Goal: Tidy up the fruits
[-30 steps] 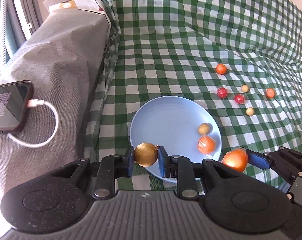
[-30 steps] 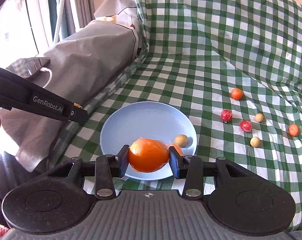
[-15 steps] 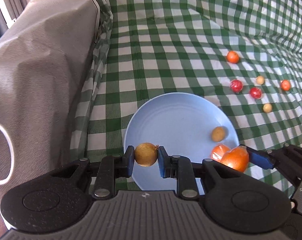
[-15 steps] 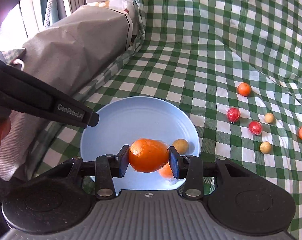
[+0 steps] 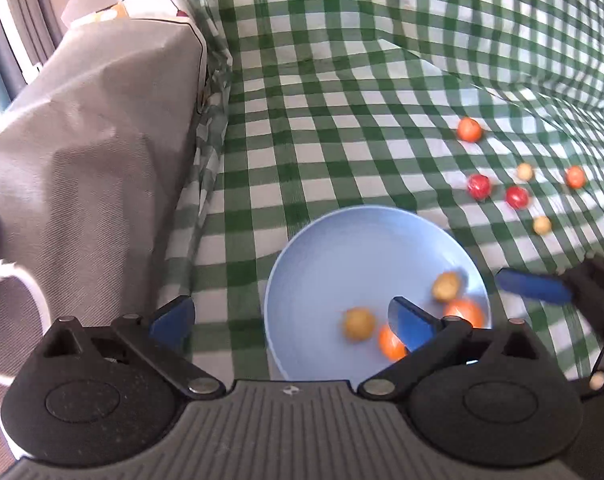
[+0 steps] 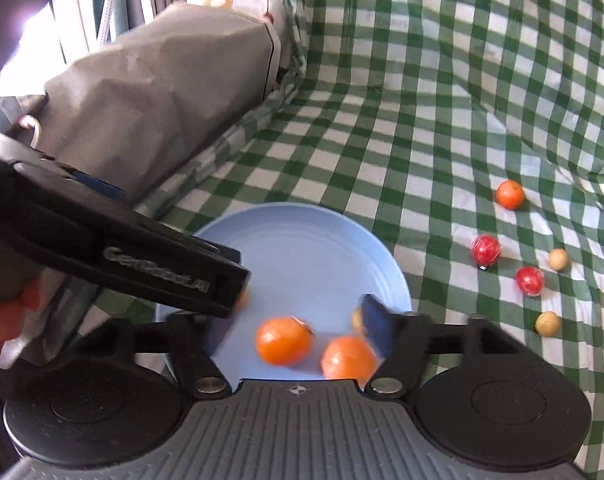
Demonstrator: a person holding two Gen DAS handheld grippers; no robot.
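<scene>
Fruits: two oranges [image 6: 284,341] and two tan balls [image 5: 358,323] lie in the blue plate [image 5: 342,248].
Loose fruits [image 5: 518,197]: on checked cloth [image 5: 342,100], plate's 2 o'clock.
Left gripper [image 5: 290,314]: fingers released, empty.
Right gripper [image 6: 298,326]: fingers released, empty.

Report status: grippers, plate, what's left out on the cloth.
Left gripper open, empty. Right gripper open, empty. Blue plate holds four fruits. Six small fruits remain on the checked cloth; nothing blocking.
</scene>
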